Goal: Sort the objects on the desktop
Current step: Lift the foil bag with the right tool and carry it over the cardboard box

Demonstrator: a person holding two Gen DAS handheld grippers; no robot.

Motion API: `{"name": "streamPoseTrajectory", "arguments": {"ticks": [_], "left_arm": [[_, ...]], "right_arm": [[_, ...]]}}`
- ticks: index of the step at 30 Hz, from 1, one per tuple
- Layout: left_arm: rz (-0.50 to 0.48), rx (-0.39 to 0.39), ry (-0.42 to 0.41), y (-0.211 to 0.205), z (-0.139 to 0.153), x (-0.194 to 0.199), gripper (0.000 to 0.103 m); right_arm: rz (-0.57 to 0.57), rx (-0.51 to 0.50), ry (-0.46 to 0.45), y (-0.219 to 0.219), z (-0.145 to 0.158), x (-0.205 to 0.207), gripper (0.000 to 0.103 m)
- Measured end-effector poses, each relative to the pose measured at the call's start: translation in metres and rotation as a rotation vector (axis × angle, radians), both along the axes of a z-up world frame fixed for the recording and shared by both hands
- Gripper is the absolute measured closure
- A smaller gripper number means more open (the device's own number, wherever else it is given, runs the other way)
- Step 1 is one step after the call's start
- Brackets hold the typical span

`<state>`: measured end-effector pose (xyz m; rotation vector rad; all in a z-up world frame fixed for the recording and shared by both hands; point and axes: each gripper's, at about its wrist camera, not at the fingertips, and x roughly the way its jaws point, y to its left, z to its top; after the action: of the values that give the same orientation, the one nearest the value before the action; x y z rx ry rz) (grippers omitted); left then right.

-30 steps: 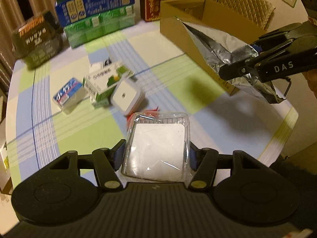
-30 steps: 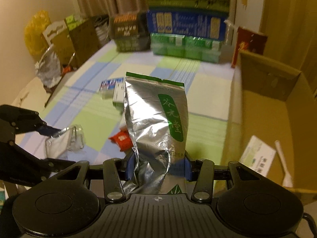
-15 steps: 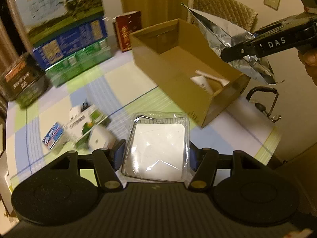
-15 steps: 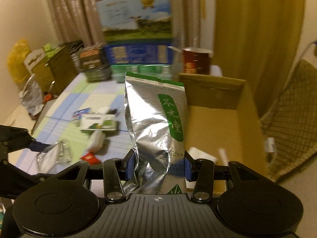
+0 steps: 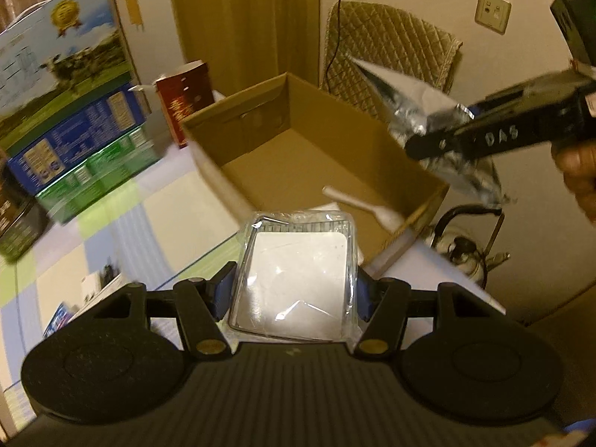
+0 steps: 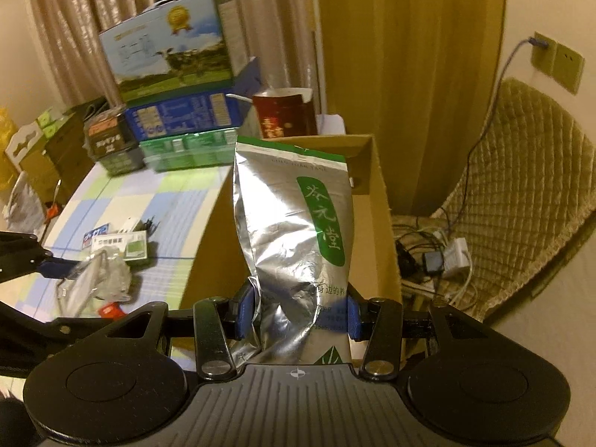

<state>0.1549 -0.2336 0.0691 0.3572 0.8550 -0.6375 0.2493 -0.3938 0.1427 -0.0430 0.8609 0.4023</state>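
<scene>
Now | foil pouch [image 6: 294, 246] pinched between right gripper [image 6: 298, 314] fingers [image 6: 244, 314]

Left gripper [image 5: 292, 294] level, both blue-padded jaws clamped on a clear plastic blister pack [image 5: 294, 279]. Right gripper [image 6: 296, 314] raised, clamped on a silver foil pouch [image 6: 294, 231].

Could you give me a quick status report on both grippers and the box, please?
Left hand-held gripper shut on clear packet. Right hand-held gripper shut on foil pouch. Both near cardboard box; nothing blocks its opening.
</scene>
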Motion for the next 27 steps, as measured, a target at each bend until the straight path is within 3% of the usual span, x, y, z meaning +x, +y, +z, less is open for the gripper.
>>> {"name": "streamPoseTrajectory", "arguments": {"ticks": [11, 27], "left_arm": [[0.001, -0.040, 0.009, -0.052, -0.009, 0.046, 0.046], [0.021, -0.051, 0.044, -0.066, -0.043, 0.075, 0.046]], "right_arm": [[-0.045, -0.002, 0.028, -0.011, -0.014, 0.040, 0.059], [-0.061, -0.011, 0.066, -0.011, -0.034, 0.067, 0.059]]}}
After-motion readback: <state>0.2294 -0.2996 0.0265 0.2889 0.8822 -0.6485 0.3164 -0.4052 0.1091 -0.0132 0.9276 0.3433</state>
